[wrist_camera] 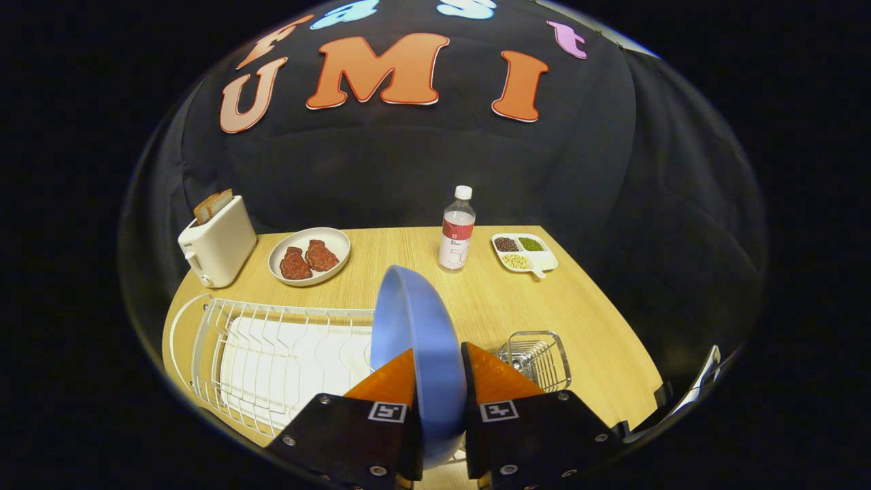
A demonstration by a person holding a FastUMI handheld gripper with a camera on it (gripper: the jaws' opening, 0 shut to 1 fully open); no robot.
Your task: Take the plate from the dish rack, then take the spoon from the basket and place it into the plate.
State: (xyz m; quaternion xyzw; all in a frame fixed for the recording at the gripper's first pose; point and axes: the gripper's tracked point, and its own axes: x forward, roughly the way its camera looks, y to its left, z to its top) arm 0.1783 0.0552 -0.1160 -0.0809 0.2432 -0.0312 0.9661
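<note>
This is a staged kitchen corner inside a recording booth, not a real home kitchen: a light wooden counter (599, 340) stands before a wall of black cloth (381, 170) instead of tiles or cupboards. On the counter are usual kitchen things, namely a white toaster (218, 248) with bread slices in it, a plate with two pieces of meat (309, 256), a water bottle (456, 231), a divided dish of beans (524, 253), a white wire dish rack (272, 354) and a small wire basket (541, 357).

Plate (415, 327) lower rim hidden between fingers (388, 381); basket (541, 357) contents unclear
</note>
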